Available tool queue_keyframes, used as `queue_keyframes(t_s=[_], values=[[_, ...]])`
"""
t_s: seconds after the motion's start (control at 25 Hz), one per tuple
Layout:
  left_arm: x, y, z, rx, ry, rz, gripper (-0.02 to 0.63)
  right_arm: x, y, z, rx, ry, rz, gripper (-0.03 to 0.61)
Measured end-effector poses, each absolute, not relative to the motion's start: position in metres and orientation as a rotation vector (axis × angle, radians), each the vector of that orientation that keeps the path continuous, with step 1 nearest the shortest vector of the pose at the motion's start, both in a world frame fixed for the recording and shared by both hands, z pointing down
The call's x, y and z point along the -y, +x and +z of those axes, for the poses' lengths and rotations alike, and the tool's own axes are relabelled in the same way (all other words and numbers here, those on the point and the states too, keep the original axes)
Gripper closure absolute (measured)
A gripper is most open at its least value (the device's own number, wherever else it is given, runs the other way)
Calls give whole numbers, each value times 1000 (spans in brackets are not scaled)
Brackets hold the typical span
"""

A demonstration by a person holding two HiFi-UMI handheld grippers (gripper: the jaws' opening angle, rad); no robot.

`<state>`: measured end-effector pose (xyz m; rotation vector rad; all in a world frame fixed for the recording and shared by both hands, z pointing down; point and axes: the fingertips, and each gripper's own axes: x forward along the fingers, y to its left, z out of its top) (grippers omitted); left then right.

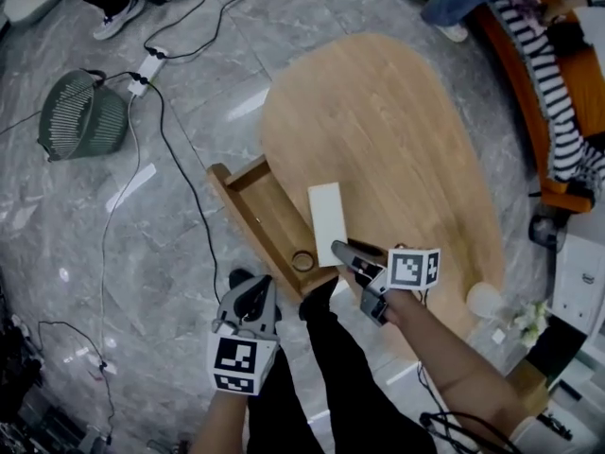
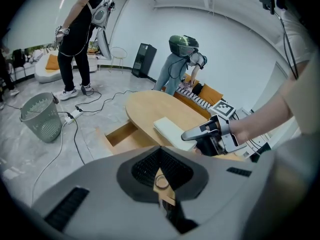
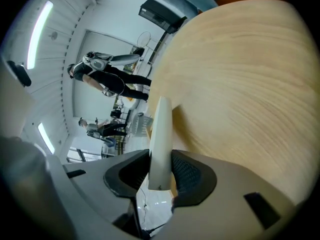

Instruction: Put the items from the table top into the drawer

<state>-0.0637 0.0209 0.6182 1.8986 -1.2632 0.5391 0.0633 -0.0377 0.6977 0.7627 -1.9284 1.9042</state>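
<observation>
1. gripping one end of the flat white box point(image 1: 326, 218), the right hand-held gripper point(image 1: 346, 252) has both pads clamped on it; in the right gripper view the box point(image 3: 160, 139) shows edge-on between the jaws.
2. the box sits over the near edge of the wooden worktop point(image 1: 397, 140), just beside the open drawer point(image 1: 248, 214).
3. a small ring point(image 1: 302, 260) lies inside the drawer near its front end.
4. the left hand-held gripper point(image 1: 250, 289) hangs near the drawer's front, jaws slightly parted and grasping nothing; the ring point(image 2: 161, 182) shows through the gap.
</observation>
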Motion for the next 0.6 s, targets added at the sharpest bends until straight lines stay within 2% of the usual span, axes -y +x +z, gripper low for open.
queue_keyframes(t_s=[0.6], values=[[-62,-112,637,1318,1807,501,614,5,-1,725,1940,503,1585,419]])
